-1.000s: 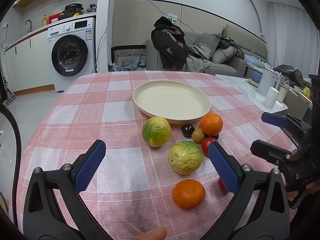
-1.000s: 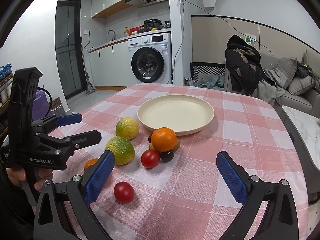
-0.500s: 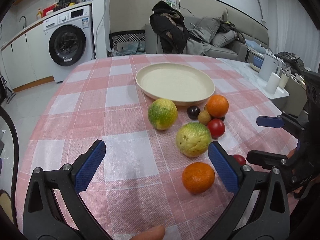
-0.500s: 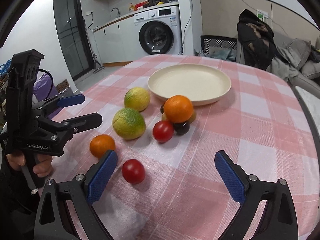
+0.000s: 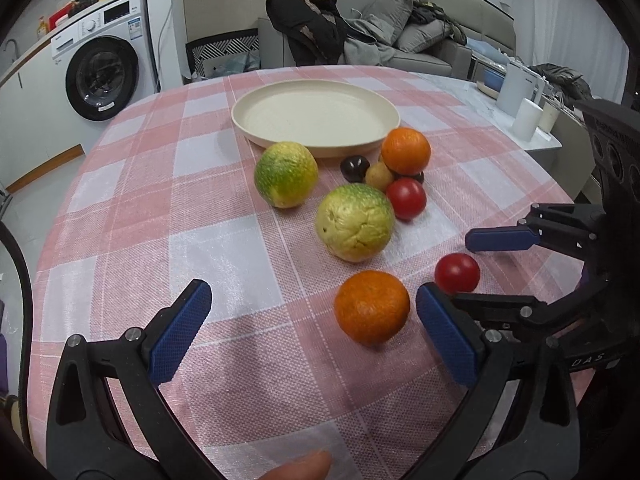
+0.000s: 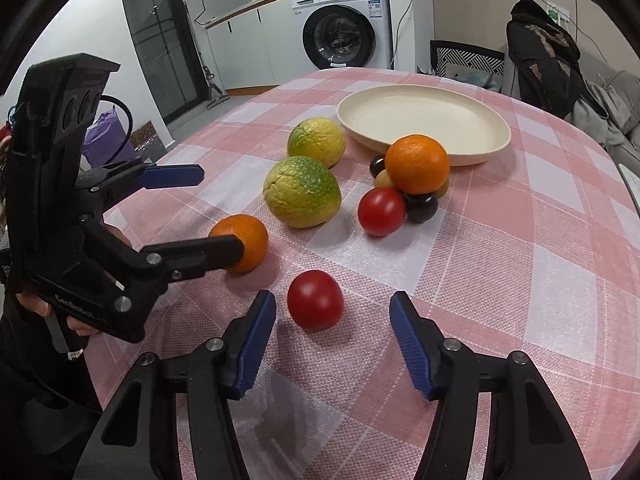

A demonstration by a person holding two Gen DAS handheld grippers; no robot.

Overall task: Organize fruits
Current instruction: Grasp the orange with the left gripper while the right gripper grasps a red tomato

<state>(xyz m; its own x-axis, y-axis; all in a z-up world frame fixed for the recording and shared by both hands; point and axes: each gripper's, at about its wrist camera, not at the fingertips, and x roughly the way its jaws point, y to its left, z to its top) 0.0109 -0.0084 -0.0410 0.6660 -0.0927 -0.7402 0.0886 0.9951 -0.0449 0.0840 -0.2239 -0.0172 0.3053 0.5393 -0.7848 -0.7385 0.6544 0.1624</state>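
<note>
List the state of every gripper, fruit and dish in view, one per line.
Left gripper: open, holding nothing.
Right gripper: open, holding nothing.
Plate: empty, upright on the tablecloth.
Near orange: loose on the cloth, just ahead of the left gripper.
Near tomato: loose, just ahead of the right gripper.
Far orange: resting atop the small fruits.
Washing machine: door closed.

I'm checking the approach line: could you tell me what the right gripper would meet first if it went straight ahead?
Most likely the near red tomato; the open right gripper points just right of it.
</note>
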